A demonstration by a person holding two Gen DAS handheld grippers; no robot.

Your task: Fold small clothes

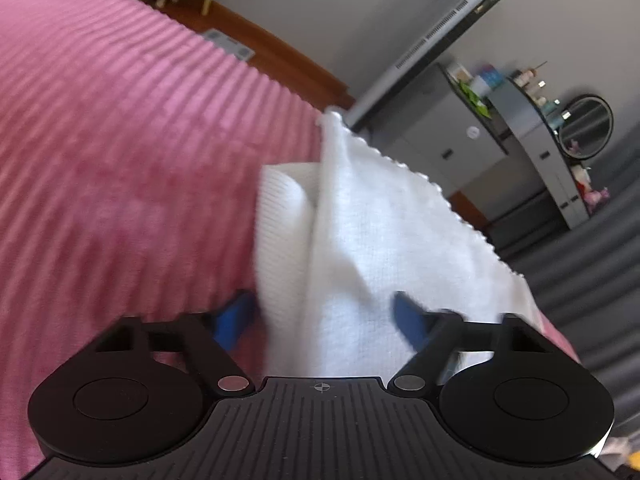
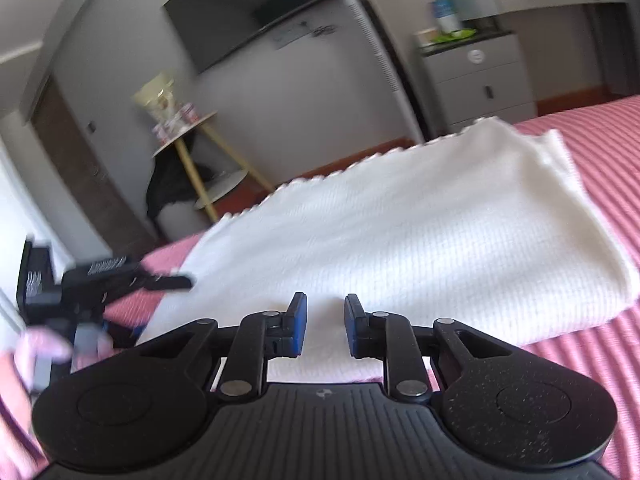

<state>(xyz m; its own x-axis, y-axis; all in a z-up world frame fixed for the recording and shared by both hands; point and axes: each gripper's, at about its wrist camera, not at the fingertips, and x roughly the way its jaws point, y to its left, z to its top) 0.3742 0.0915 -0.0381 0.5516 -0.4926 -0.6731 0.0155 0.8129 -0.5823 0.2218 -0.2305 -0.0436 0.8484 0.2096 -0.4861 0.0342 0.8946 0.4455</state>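
A white knitted garment [image 1: 360, 240] with a scalloped hem lies partly folded on the pink striped bedspread [image 1: 120, 160]. My left gripper [image 1: 324, 316] is open, its blue pads spread wide on either side of the cloth's near end, which passes between them. In the right wrist view the same garment [image 2: 400, 232] lies flat, folded over at its right side. My right gripper [image 2: 325, 324] is open with a narrow gap, just above the garment's near edge, holding nothing. The left gripper [image 2: 176, 280] shows at the left edge of the cloth, in a hand.
The bed's edge runs close behind the garment. Beyond it are grey drawers [image 2: 480, 80], a wall TV [image 2: 248, 16], a round side table [image 2: 192, 132] with yellow legs, a vanity with a round mirror [image 1: 586, 126] and a grey curtain [image 1: 592, 280].
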